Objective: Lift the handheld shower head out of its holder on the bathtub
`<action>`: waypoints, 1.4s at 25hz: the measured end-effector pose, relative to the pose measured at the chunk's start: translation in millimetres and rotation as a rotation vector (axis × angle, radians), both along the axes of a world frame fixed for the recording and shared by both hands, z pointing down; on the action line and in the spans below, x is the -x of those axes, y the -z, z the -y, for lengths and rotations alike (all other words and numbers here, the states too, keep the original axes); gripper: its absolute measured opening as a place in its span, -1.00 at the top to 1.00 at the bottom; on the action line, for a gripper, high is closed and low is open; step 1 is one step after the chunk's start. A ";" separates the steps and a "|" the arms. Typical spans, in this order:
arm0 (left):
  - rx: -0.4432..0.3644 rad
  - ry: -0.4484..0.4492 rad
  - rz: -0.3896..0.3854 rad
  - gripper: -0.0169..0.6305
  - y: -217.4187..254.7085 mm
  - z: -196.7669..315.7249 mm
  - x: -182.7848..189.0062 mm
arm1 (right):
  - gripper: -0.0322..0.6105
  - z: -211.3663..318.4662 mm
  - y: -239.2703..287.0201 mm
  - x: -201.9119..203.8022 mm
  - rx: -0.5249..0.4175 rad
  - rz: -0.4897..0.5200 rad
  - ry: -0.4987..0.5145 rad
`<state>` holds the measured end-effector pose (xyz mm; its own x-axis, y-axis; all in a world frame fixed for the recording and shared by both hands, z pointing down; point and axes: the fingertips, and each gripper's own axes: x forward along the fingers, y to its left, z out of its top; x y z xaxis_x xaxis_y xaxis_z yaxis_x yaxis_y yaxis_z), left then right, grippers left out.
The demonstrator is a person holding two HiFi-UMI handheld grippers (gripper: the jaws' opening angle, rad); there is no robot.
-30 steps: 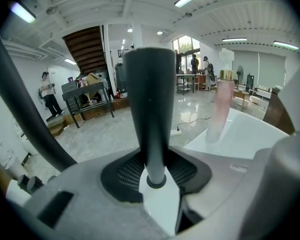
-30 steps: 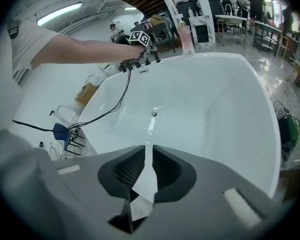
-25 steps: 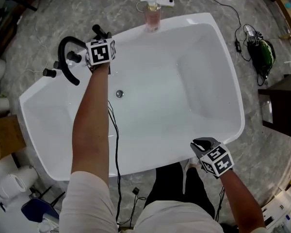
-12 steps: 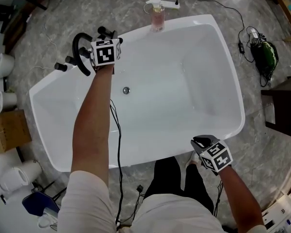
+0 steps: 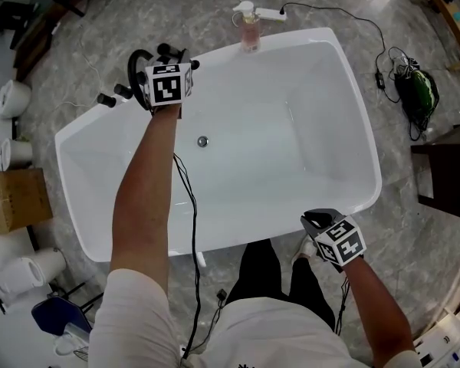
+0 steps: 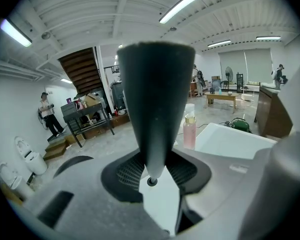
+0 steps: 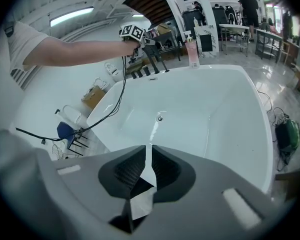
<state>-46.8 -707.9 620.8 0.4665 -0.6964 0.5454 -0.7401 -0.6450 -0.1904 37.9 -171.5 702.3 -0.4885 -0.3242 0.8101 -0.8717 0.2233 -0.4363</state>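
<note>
My left gripper (image 5: 169,61) is at the far left corner of the white bathtub (image 5: 353,198), above the black curved faucet spout (image 5: 136,66) and its knobs (image 5: 106,99). It is shut on the black handheld shower head (image 6: 155,109), whose dark tapered body stands up between the jaws of the left gripper (image 6: 152,176), raised off the tub rim. My right gripper (image 5: 318,222) hovers at the tub's near right rim. In its own view the right gripper (image 7: 146,156) has its jaws together, with nothing between them.
A pink pump bottle (image 5: 249,27) stands on the far rim, with a power strip (image 5: 270,11) behind it. The drain (image 5: 203,141) sits in the tub floor. A cable (image 5: 190,213) hangs from my left arm. A cardboard box (image 5: 19,198), a green bag (image 5: 418,90) and a dark cabinet (image 5: 452,179) are on the floor.
My left gripper has risen with the shower head in its grip, up from the faucet fittings. The right gripper has lifted slightly at the near rim.
</note>
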 end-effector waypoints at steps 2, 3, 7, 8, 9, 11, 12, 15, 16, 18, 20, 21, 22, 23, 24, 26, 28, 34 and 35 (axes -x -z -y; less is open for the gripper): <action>0.000 -0.002 -0.005 0.52 8.4 -8.6 2.9 | 0.74 -3.1 5.8 1.9 -0.007 0.012 -0.001; -0.003 -0.003 -0.006 0.52 13.5 -12.6 4.1 | 0.74 -4.1 8.8 2.6 -0.013 0.014 0.003; -0.020 -0.013 -0.010 0.52 36.7 -28.5 7.7 | 0.75 -9.4 16.9 5.6 -0.032 0.015 0.024; -0.023 -0.016 -0.012 0.52 41.9 -33.1 8.4 | 0.75 -11.3 18.3 7.0 -0.036 0.017 0.028; -0.027 -0.018 -0.013 0.52 47.3 -37.6 9.3 | 0.75 -13.0 19.6 7.9 -0.041 0.017 0.035; -0.034 -0.019 -0.013 0.52 58.6 -46.5 11.4 | 0.76 -15.5 22.6 7.7 -0.050 0.012 0.049; -0.037 -0.018 -0.013 0.52 64.0 -51.4 12.5 | 0.76 -16.9 24.4 7.1 -0.055 0.010 0.054; -0.039 -0.020 -0.017 0.52 78.8 -68.9 15.5 | 0.80 -23.7 30.5 6.6 -0.068 0.006 0.056; -0.040 -0.021 -0.020 0.52 84.4 -74.8 16.8 | 0.83 -25.3 32.8 7.0 -0.072 0.004 0.055; -0.044 -0.023 -0.028 0.52 97.0 -85.9 20.3 | 0.85 -26.9 38.4 8.5 -0.084 0.003 0.058; -0.049 -0.027 -0.028 0.52 108.0 -97.4 23.3 | 0.86 -29.0 44.5 10.4 -0.096 0.004 0.067; -0.051 -0.029 -0.027 0.52 112.8 -103.5 24.3 | 0.86 -30.8 47.4 10.9 -0.102 0.004 0.073; -0.053 -0.031 -0.027 0.52 117.5 -109.6 25.1 | 0.86 -33.0 50.3 11.0 -0.108 0.003 0.078; -0.055 -0.031 -0.029 0.52 122.4 -115.6 25.7 | 0.86 -35.4 53.5 10.8 -0.114 0.003 0.082; -0.058 -0.031 -0.032 0.52 127.6 -121.3 26.2 | 0.86 -37.6 56.8 10.8 -0.120 0.002 0.087; -0.060 -0.032 -0.040 0.52 138.4 -131.6 27.2 | 0.86 -40.8 63.3 11.4 -0.133 0.002 0.096; -0.057 -0.038 -0.048 0.52 147.7 -143.0 26.6 | 0.86 -44.6 66.9 12.5 -0.141 0.008 0.103; -0.065 -0.063 -0.044 0.52 177.1 -182.6 26.6 | 0.86 -57.6 77.0 13.5 -0.150 0.005 0.138; -0.067 -0.062 -0.045 0.52 182.6 -188.7 27.1 | 0.86 -60.0 79.4 13.8 -0.150 0.003 0.147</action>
<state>-73.9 -519.2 438.2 0.5333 -0.6992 0.4761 -0.7078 -0.6770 -0.2015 24.1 -111.5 622.9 -0.5420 -0.3661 0.7564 -0.8236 0.4104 -0.3915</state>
